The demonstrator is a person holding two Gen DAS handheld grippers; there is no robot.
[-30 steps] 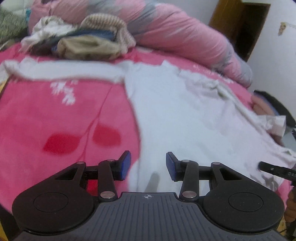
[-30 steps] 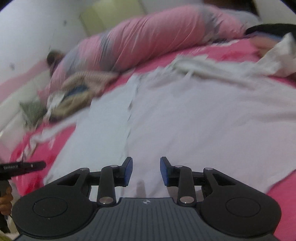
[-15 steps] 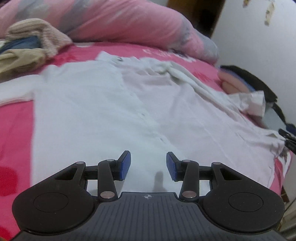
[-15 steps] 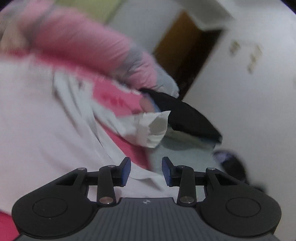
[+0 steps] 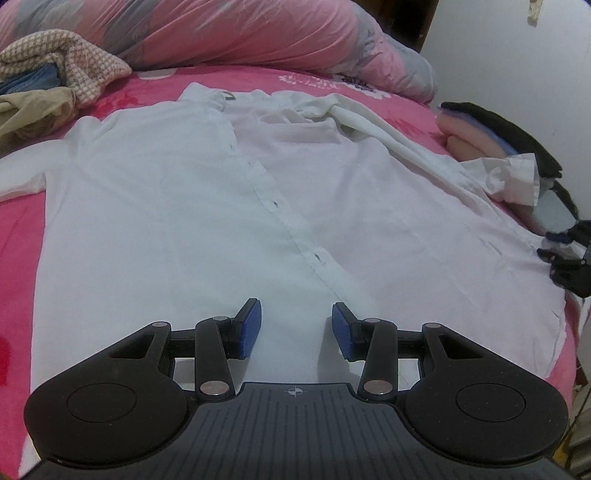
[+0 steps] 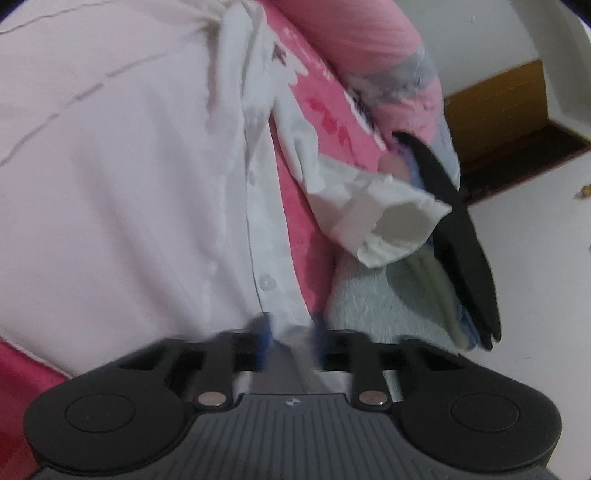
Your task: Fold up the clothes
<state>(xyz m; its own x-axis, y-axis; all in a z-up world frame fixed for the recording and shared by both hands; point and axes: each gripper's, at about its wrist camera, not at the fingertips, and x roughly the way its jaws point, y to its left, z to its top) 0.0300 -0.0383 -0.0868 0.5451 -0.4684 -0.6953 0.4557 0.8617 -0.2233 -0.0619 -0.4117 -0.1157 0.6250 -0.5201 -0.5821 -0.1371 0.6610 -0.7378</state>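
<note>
A white button-up shirt (image 5: pixel 184 221) lies spread flat on the pink bed cover (image 5: pixel 22 258), collar far, hem near. My left gripper (image 5: pixel 295 328) hovers open over the hem by the button line, nothing between its blue pads. My right gripper (image 6: pixel 290 336) is at the shirt's (image 6: pixel 110 166) right front edge. Its jaws are closing, blurred, with the buttoned placket between them and a gap still showing. In the left wrist view the right gripper (image 5: pixel 565 254) shows at the shirt's right edge. The right sleeve's cuff (image 6: pixel 388 221) lies crumpled beside it.
A rolled pink and grey duvet (image 5: pixel 221 33) runs along the far side. A pile of other clothes (image 5: pixel 55 81) sits at the far left. A black item (image 6: pixel 461 240) and a pale fluffy cloth (image 6: pixel 369 302) lie past the cuff at the bed's right edge.
The left gripper swung right from the pink cover to the shirt's middle and then held. The right gripper rolled, moved to the shirt's right edge, and its jaws narrowed around the placket.
</note>
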